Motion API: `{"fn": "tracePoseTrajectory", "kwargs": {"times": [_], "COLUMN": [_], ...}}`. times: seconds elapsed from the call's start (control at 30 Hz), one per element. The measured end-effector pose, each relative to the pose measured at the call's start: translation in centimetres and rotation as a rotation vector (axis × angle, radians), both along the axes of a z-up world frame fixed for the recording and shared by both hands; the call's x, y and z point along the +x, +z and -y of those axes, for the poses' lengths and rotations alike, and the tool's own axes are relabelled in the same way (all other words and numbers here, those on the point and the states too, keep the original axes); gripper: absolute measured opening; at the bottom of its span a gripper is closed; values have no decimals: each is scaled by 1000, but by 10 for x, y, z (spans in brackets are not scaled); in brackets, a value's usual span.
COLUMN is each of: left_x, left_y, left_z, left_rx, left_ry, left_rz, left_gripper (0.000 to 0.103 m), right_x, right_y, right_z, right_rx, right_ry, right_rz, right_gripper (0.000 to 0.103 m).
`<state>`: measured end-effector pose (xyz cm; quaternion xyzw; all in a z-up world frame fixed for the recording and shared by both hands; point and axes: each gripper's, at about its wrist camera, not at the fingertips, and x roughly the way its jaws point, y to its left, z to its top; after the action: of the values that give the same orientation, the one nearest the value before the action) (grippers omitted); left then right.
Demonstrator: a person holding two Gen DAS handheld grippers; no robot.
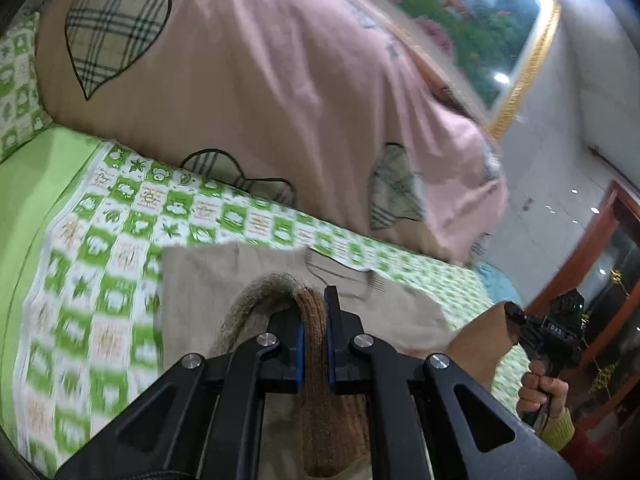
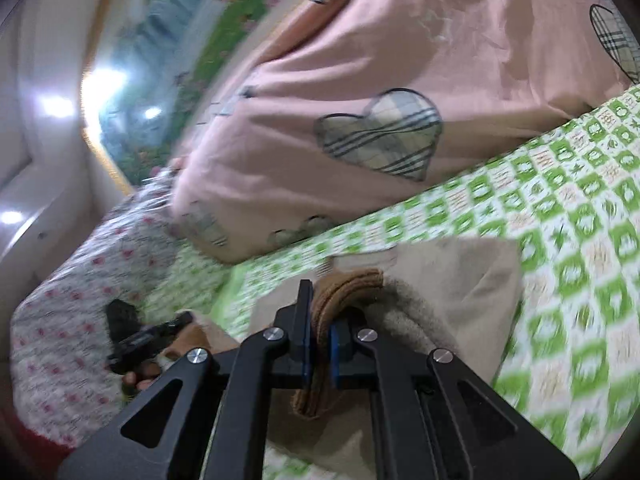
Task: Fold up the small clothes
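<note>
Landmark: pink quilt with plaid hearts, bunched at the far side of the green checked sheet
Garment: beige knit garment lies on the sheet just in front of the quilt, its brown ribbed edge lifted off it
Left gripper: clenched on the ribbed edge
Right gripper: likewise clamped on that edge
Why held so: probably two pinches along one hem, so it can be carried over as a straight fold line
Left view only: the person's right hand
Right view only: pink-dotted cloth beside the quilt
</note>
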<state>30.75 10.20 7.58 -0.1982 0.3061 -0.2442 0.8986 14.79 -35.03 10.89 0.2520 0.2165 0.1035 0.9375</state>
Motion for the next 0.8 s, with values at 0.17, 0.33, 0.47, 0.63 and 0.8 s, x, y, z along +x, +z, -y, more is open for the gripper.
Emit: {"fn": "tracePoseTrajectory", "kwargs": {"times": [0.17,0.33,0.47,0.63,0.8], "left_x": [61,86,87,35,-13], "left_y": [-45,-78,-88,-66,-72], "left_z": [7,8,7,12,80], "left_rx": [22,39,54,96,151], "left_ry": [48,70,61,-26,-272], "left_rz": [-115,-171,-214,-181,-192], "left_gripper": [6,7,12,28,42], "right_x": [53,68,69,44,12], "right_y": [-42,-69,-75,-60,-48], "right_z": [38,48,51,52,-10], "right_rx": [14,-1,-8,-16,-147], "right_ry": [-83,-101,-130,-187,-56], "right_rz": [-136,-219,-260,-283,-226], "right_gripper": [8,8,10,12,13]}}
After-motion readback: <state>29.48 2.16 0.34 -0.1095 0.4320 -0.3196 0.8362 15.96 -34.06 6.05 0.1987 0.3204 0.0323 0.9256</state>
